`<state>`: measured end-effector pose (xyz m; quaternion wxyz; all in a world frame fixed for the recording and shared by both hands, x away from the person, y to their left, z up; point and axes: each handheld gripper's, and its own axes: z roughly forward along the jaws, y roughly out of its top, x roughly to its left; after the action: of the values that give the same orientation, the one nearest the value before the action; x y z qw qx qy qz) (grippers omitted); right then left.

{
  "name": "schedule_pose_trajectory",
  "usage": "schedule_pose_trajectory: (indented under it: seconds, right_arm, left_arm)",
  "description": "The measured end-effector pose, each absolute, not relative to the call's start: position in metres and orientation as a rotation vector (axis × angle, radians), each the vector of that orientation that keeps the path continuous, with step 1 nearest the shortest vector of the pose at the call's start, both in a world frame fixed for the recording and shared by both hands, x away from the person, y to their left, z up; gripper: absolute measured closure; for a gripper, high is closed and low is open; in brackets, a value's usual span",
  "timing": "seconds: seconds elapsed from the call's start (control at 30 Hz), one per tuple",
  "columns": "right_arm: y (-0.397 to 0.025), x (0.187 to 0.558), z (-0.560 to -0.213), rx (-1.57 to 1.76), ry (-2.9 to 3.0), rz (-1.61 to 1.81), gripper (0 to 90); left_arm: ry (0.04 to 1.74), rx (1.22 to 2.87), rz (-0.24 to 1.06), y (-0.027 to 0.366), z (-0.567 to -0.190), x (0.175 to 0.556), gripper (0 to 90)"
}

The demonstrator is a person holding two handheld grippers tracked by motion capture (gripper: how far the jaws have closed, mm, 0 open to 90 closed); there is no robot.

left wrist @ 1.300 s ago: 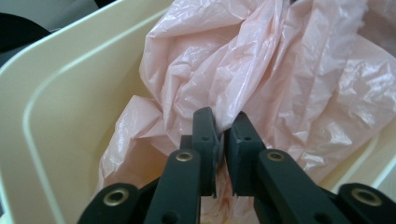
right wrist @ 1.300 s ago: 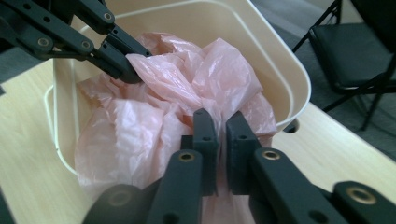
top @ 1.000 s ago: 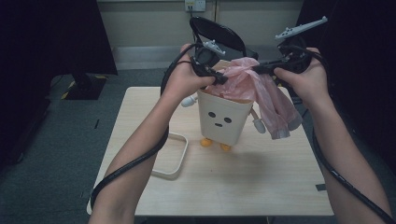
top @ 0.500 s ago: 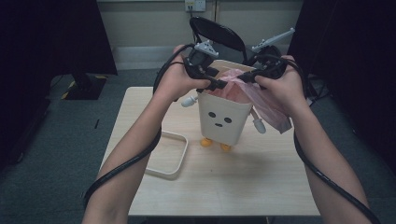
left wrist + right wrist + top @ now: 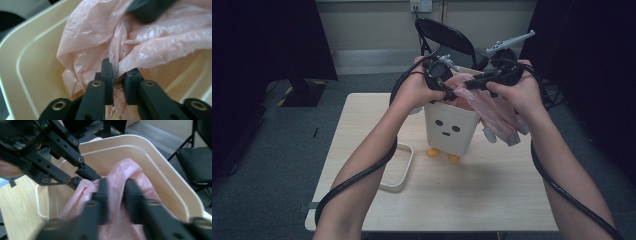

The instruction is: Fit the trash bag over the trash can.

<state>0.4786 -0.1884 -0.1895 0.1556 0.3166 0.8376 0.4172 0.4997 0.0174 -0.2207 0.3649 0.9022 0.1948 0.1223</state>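
Both grippers (image 5: 451,95) (image 5: 472,85) pinch the pink bag (image 5: 492,107) over the bin (image 5: 449,127).

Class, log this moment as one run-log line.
left gripper: shut on pink plastic bag | right gripper: shut on same bag | bag partly inside cream face bin, part draped over its rim

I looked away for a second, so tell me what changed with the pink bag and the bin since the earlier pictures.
Both grippers came closer together over the bin's opening: the right gripper moved left toward the left gripper, bringing the pink bag with it, so less of it hangs outside the right wall. Both are shut on the bag at the opening, as before. The bin, the lid and the table stayed put.
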Motion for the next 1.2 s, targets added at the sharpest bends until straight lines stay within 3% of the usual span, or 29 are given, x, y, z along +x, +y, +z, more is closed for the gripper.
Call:
schedule_pose_trajectory:
  seconds: [0.17,0.43,0.57,0.73,0.77,1.2]
  right_arm:
    - [-0.204,0.473,-0.185,0.9,2.372,1.106,42.5]
    - [-0.224,0.47,-0.194,0.95,2.412,1.098,39.8]
    - [-0.225,0.47,-0.202,0.96,2.43,1.104,47.4]
    - [-0.227,0.47,-0.195,0.97,2.403,1.083,81.1]
    - [-0.226,0.469,-0.194,0.968,2.404,1.088,84.3]
    - [-0.21,0.47,-0.158,0.949,2.456,1.29,88.3]
  left_arm:
    - [0.545,2.306,0.302,0.02,-0.22,0.501,84.9]
    - [0.558,2.304,0.309,0.023,-0.221,0.5,85.4]
    - [0.55,2.311,0.322,0.023,-0.221,0.499,85.3]
    - [0.544,2.283,0.323,0.023,-0.221,0.498,84.7]
    - [0.54,2.282,0.329,0.023,-0.22,0.498,84.7]
    - [0.563,2.195,0.37,0.049,-0.192,0.495,85.9]
